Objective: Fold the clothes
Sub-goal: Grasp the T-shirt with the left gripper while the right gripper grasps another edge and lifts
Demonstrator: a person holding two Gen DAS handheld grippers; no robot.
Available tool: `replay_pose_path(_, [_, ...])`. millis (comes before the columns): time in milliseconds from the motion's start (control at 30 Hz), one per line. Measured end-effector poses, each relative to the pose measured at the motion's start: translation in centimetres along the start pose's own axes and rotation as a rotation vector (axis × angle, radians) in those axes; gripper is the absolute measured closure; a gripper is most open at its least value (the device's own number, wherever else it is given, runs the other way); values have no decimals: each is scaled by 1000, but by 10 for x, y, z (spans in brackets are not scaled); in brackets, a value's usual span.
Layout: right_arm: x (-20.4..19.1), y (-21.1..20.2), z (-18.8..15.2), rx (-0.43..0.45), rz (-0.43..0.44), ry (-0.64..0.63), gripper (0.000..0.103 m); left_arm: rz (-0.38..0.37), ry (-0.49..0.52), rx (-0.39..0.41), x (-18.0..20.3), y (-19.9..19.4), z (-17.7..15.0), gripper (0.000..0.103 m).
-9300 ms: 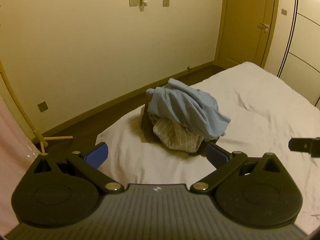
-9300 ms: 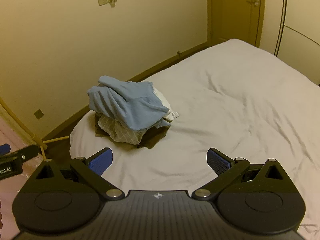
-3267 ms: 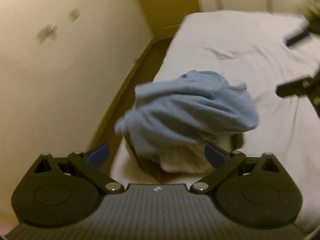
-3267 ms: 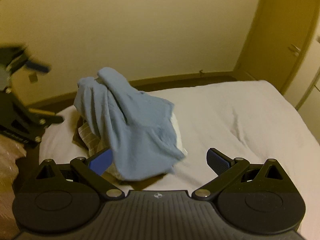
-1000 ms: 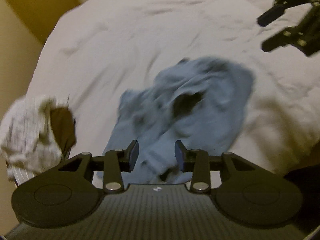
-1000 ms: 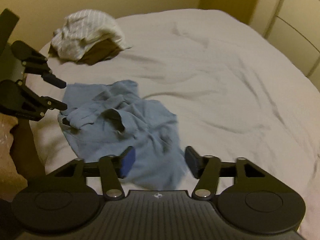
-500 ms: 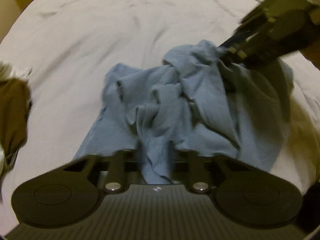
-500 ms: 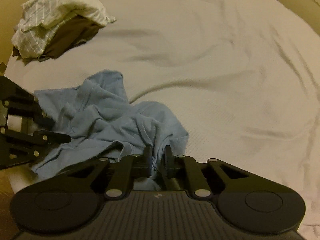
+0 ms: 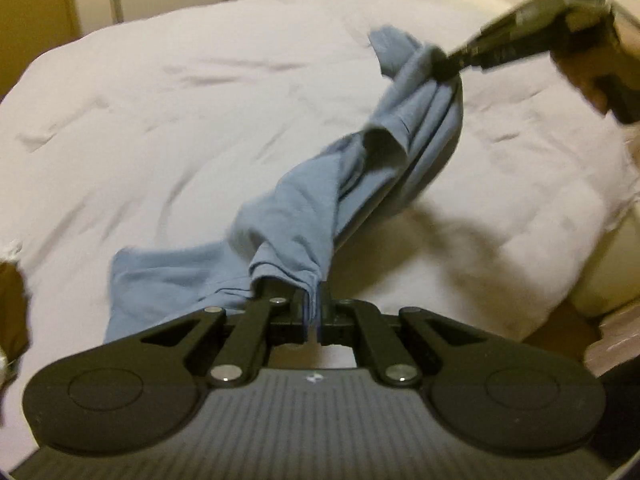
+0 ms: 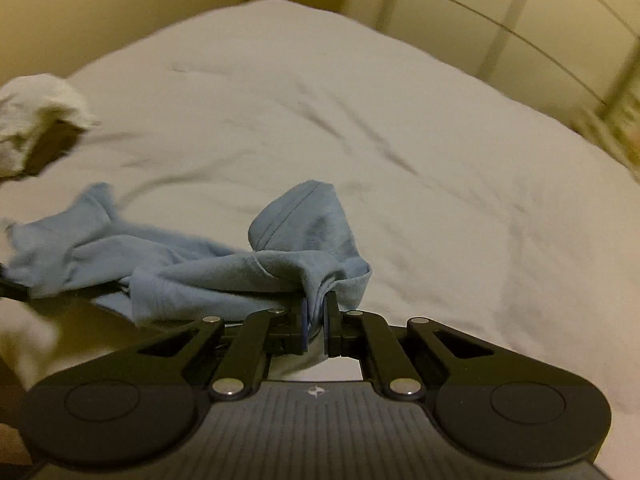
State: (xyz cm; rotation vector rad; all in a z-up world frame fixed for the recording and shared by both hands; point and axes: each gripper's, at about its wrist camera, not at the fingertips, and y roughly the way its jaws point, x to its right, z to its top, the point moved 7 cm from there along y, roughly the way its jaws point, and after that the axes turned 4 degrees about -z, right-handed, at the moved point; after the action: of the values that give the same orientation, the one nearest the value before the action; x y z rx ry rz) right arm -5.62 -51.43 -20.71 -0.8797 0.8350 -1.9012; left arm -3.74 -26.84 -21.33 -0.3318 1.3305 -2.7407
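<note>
Both grippers have their fingers clamped on the blue shirt: the left gripper at lower centre of its view, the right gripper at lower centre of its own. The shirt hangs bunched between them above the white bed. A clothes pile lies at the right view's upper left.

Big bed w/ white wrinkly cover. Blue shirt partly lies on it. Small pile of clothes sits at far left edge.
</note>
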Motion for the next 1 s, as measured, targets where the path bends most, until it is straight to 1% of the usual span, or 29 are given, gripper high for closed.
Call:
replay_pose_path(100, [37, -14, -33, -33, -91, 60, 99, -84, 52, 39, 45, 4, 24, 102])
replay_pose_path(167, [58, -21, -55, -55, -143, 95, 99, -133, 111, 58, 75, 11, 39, 102])
replay_pose_path(267, [82, -28, -84, -86, -194, 137, 99, -191, 182, 57, 114, 24, 51, 102])
replay_pose_path(367, [100, -35, -110, -105, -202, 189, 99, -212, 179, 70, 127, 27, 60, 102])
replay_pose_path(467, [113, -47, -121, -76, -180, 219, 99, -168, 168, 98, 116, 30, 81, 102])
replay_pose_path(600, [124, -60, -115, -8, -151, 229, 99, -47, 239, 159, 86, 37, 138, 102])
replay_pose_path(700, [130, -70, -100, 44, -134, 232, 99, 40, 321, 222, 66, 34, 190, 102])
replay_pose_path(800, [138, -83, -80, 99, -128, 237, 99, 105, 387, 278, 54, 29, 237, 102])
replay_pose_path(900, [147, -95, -53, 158, -139, 226, 99, 121, 410, 321, 43, 23, 266, 102])
replay_pose_path(1000, [157, -117, -15, 223, -170, 208, 99, 99, 397, 330, 37, 16, 270, 102])
